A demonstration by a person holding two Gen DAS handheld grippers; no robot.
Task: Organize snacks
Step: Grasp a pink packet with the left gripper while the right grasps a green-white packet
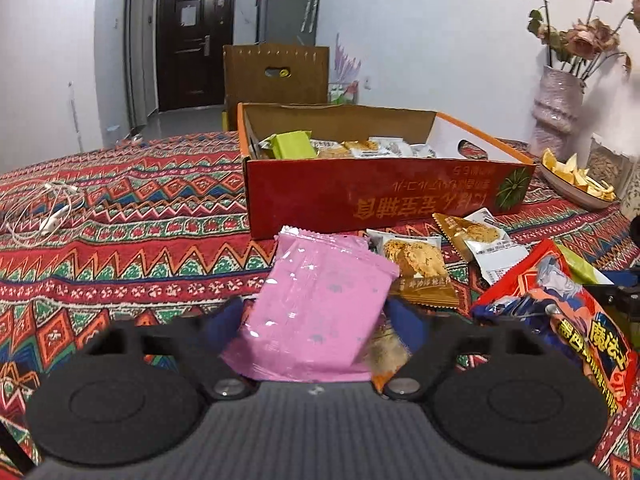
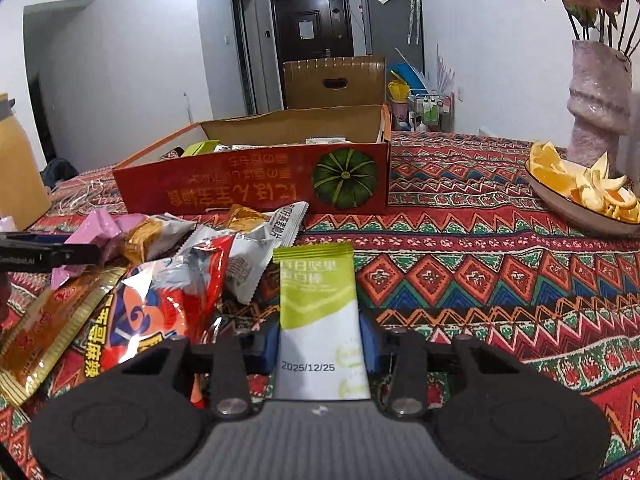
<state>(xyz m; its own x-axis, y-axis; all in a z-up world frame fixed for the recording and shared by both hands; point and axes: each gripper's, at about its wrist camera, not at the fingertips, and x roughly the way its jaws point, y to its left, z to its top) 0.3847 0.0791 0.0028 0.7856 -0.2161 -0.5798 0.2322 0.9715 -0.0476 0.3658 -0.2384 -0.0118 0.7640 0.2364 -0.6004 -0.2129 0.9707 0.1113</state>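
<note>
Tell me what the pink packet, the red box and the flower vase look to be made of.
Pink packet: glossy plastic film, going by its glare and crimped edge.
Red box: printed cardboard; the bare brown inside shows.
Vase: rough, slightly glittery, perhaps ceramic or plaster.

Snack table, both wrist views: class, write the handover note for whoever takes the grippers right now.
Left gripper: jaws around the pink foil packet; grip not certain.
Right gripper: shut on the green-and-white nut bar wrapper.
Done: several packets already lie in the red cardboard box.
Left: box both packets, then the loose pile, including the red printed noodle bag.
</note>
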